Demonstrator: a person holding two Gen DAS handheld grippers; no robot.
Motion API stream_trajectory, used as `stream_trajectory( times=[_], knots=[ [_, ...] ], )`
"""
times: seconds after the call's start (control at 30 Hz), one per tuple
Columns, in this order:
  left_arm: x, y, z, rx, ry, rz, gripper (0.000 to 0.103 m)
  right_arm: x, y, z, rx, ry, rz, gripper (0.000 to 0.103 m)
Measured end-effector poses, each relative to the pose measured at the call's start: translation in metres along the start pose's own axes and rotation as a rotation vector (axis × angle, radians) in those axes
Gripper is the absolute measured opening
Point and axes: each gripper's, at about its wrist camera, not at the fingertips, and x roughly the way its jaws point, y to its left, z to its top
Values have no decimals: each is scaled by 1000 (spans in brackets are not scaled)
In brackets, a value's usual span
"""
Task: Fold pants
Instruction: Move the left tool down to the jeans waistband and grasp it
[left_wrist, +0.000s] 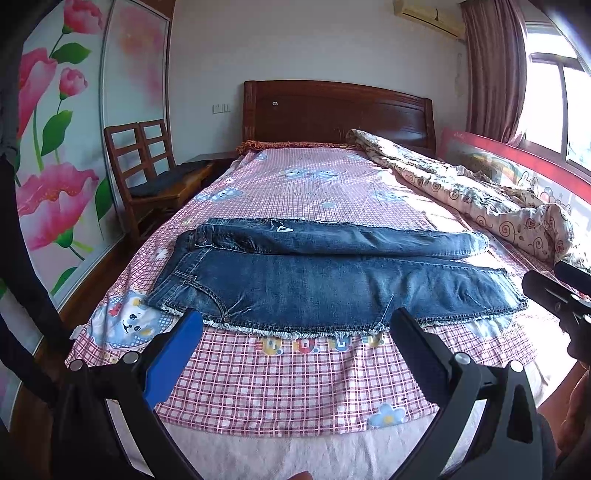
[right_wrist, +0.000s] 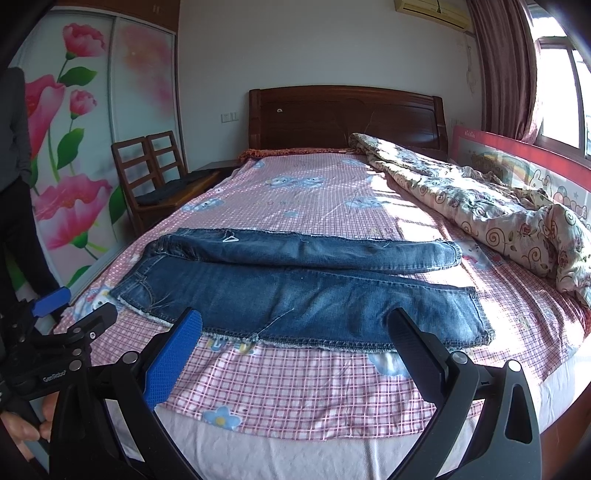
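With the jeans (left_wrist: 325, 280) spread flat across the bed (left_wrist: 295, 376) at 12 o'clock, both jaws-apart, empty grippers, left gripper (left_wrist: 295, 325) and right gripper (right_wrist: 295, 325), risk pinching only one denim layer, so the fold could be skewed.

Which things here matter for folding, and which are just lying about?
For the job:
blue denim jeans
left tool
right tool

Lying about:
rumpled floral quilt
brown wooden chairs
pink checked bedsheet
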Motion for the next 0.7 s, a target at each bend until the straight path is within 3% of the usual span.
stream_trajectory(
  times=[0.27,0.47,0.63,0.7],
  knots=[
    [33,6,5,10,97,-12,101,24,-20,3,52,58,-21,100],
    [78,21,14,39,236,-25,101,64,-49,4,101,192,-48,100],
    [125,44,52,67,314,-71,101,103,-91,3,221,323,-62,100],
    [146,56,74,88,315,-50,101,114,-104,4,233,344,-81,100]
  ],
)
